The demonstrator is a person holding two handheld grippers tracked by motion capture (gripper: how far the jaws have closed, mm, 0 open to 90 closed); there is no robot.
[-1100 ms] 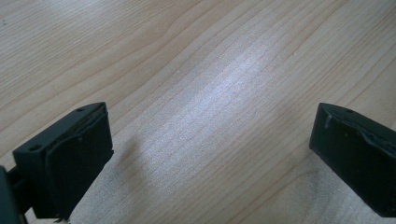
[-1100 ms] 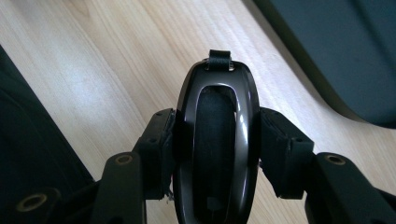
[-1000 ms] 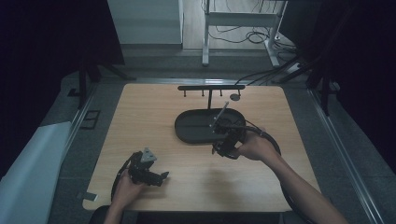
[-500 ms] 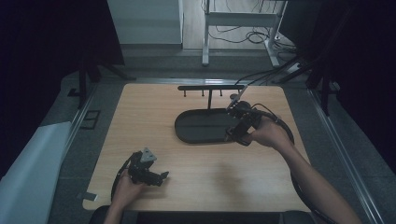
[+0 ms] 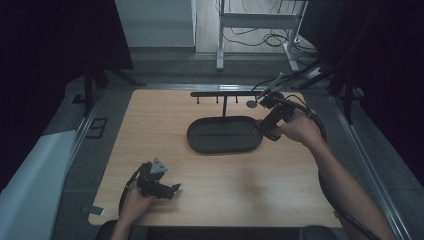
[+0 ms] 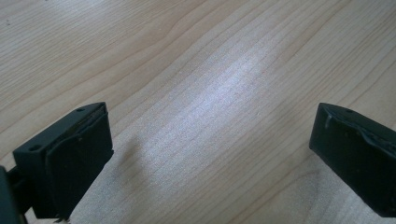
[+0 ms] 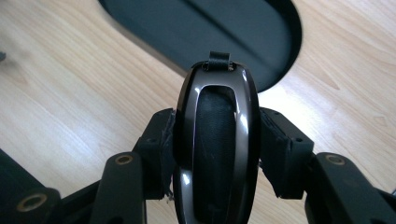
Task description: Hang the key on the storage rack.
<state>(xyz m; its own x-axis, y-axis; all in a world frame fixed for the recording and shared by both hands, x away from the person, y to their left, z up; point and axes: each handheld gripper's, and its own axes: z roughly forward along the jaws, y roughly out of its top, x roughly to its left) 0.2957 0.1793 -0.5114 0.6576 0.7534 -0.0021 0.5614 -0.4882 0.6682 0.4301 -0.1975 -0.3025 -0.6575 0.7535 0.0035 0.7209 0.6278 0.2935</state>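
Note:
My right gripper point(image 7: 217, 149) is shut on a utensil with a glossy dark handle point(image 7: 217, 107); a small black loop tops the handle's end. In the high view the right gripper point(image 5: 268, 102) hovers at the far right end of a black oval tray point(image 5: 222, 136), close to the right end of a black rack with hanging pegs point(image 5: 220, 94). The utensil point(image 5: 252, 103) sticks out leftward from it with a small round end. My left gripper point(image 5: 170, 189) rests near the table's front left, jaws wide open over bare wood point(image 6: 210, 116).
The tray point(image 7: 210, 28) lies below and beyond the held handle. The rack's post stands at the tray's far edge. Cables point(image 5: 320, 130) trail from the right gripper past the table's right side. A wooden tabletop point(image 5: 240, 190) spreads between the two hands.
The right gripper lifted the utensil off the tray and carried it back and to the right, toward the rack's right end. The left gripper stayed put.

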